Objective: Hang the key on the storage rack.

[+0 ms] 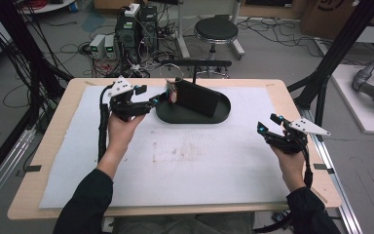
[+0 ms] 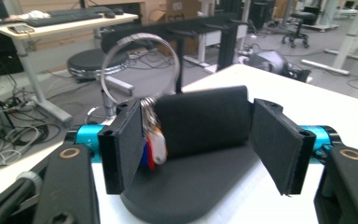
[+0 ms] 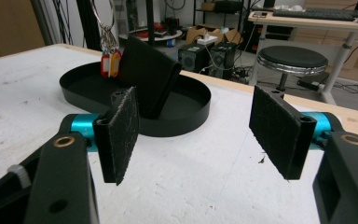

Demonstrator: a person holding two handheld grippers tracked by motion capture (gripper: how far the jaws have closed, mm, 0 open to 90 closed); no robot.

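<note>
A black oval tray (image 1: pixel 175 117) sits at the back middle of the white mat. A black wallet (image 1: pixel 197 97) stands on edge in it. At the tray's left end is a bunch of keys with coloured tags (image 1: pixel 171 91), and a large metal ring (image 2: pixel 140 70) rises above them. My left gripper (image 1: pixel 147 96) is open at that end. In the left gripper view the tags (image 2: pixel 153 147) lie right beside its left pad (image 2: pixel 121 144), with the wallet (image 2: pixel 205 119) between the jaws farther off. My right gripper (image 1: pixel 268 123) is open above the mat at the right, apart from the tray (image 3: pixel 186 116).
The white mat (image 1: pixel 185 165) covers most of the wooden table (image 1: pixel 53 146), with a faint stain at its middle. Behind the table are a stool (image 1: pixel 215 31), computer boxes and cables on the floor. Black frame posts stand at both sides.
</note>
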